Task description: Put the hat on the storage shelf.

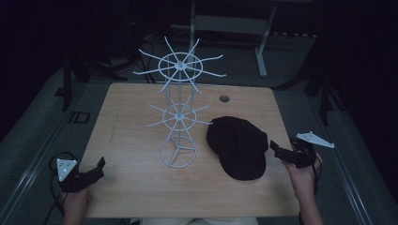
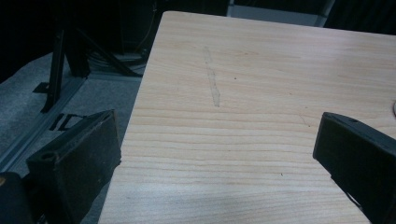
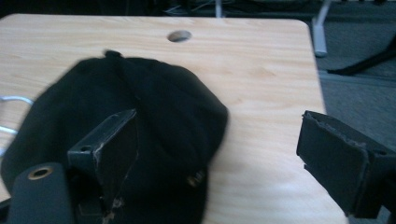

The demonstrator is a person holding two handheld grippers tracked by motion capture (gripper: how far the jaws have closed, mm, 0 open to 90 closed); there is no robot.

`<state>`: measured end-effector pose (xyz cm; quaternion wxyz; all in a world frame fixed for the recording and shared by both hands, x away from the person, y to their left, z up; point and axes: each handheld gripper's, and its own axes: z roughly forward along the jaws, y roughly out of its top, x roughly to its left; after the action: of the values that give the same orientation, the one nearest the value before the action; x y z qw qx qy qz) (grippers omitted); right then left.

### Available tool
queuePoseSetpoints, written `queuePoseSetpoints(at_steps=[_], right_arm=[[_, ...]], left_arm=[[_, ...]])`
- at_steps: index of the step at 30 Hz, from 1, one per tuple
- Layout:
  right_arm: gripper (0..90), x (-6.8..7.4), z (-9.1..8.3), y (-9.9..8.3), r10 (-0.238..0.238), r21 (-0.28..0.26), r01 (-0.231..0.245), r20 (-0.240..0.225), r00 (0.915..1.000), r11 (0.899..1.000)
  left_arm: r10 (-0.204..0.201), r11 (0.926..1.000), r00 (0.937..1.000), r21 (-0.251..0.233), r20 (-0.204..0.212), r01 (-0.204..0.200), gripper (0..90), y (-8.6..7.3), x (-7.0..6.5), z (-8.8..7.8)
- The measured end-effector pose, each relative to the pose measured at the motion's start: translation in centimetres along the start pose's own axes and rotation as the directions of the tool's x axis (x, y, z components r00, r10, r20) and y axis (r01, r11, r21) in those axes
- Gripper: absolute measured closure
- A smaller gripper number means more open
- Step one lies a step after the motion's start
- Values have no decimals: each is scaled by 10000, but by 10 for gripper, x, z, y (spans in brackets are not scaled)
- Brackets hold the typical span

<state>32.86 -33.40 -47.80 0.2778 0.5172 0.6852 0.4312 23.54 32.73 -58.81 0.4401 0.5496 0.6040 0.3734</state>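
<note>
While flat on the wooden table [image 1: 141, 187], just right of the white wire rack [image 1: 177, 112], a black cap [image 1: 238, 146], soft and dark, crown domed, brim toward the near edge. Seam lines and a small metal eyelet plain in the right gripper view, cap [image 3: 163, 107] somewhat blurred there, a curve of white wire from the rack [image 3: 11, 100] peeking past its left side. Round cable hole [image 1: 225, 98] in the tabletop beyond the cap, also in the right gripper view [image 3: 179, 36].

Right gripper [image 1: 279, 151] just beside the cap's right edge, held in a hand [image 1: 304, 176], jaws wide apart with nothing between; in its own view [image 3: 224, 158], one jaw over the cap, the other over bare wood at the table's right edge.

Left gripper [image 1: 97, 168] well to the left of the rack, at the near left corner of the table, gripped by the other hand [image 1: 75, 201]. Own view [image 2: 215, 158]: jaws spread wide, empty, over bare wood grain with a faint pale scratch [image 2: 212, 79]; grey floor [image 2: 28, 88] and dark stand legs [image 2: 65, 56] beyond the table edge.
</note>
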Motion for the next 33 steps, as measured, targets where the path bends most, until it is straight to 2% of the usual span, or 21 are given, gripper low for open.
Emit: queuePoseSetpoints(at_steps=[3, 4, 7, 9, 15, 16, 24, 29, 33], right_arm=[[136, 7, 4, 6, -111, -1, 111, -224, 9997, 9999], [142, 15, 9, 13, -282, -41, 280, -420, 9987, 9996], [158, 27, 15, 21, -509, -119, 502, -714, 9961, 9987], [159, 34, 20, 25, -693, -148, 684, -771, 9946, 9975], [203, 50, 34, 33, -713, -92, 707, -1178, 9905, 9975], [203, 56, 41, 35, -715, 7, 723, -1353, 9882, 9974], [199, 76, 66, 42, -969, 367, 1033, -1461, 9845, 9940], [200, 78, 87, 48, -966, 765, 1080, -1393, 9855, 9912], [201, 81, 102, 50, -1155, 1200, 1309, -1275, 9851, 9841]], left_arm=[[-3, 10000, 10000, -8, 6, 3, 14, 0, 0, 0], [-6, 10000, 10000, -6, 7, 6, 15, 0, 0, 0], [-3, 10000, 10000, -5, 21, 3, 14, 0, 0, 0], [4, 10000, 10000, -5, 23, -4, 14, 0, 0, 0], [1, 10000, 10000, -1, 41, -1, 14, 0, 0, 0], [1, 10000, 10000, -4, 44, -1, 14, 0, 0, 0], [-11, 10000, 10000, -18, 59, 11, 14, 0, 1, 0], [-12, 10000, 10000, -9, 65, 12, 14, 0, 1, 0], [-18, 10000, 10000, -15, 63, 18, 14, 0, 1, 0]])
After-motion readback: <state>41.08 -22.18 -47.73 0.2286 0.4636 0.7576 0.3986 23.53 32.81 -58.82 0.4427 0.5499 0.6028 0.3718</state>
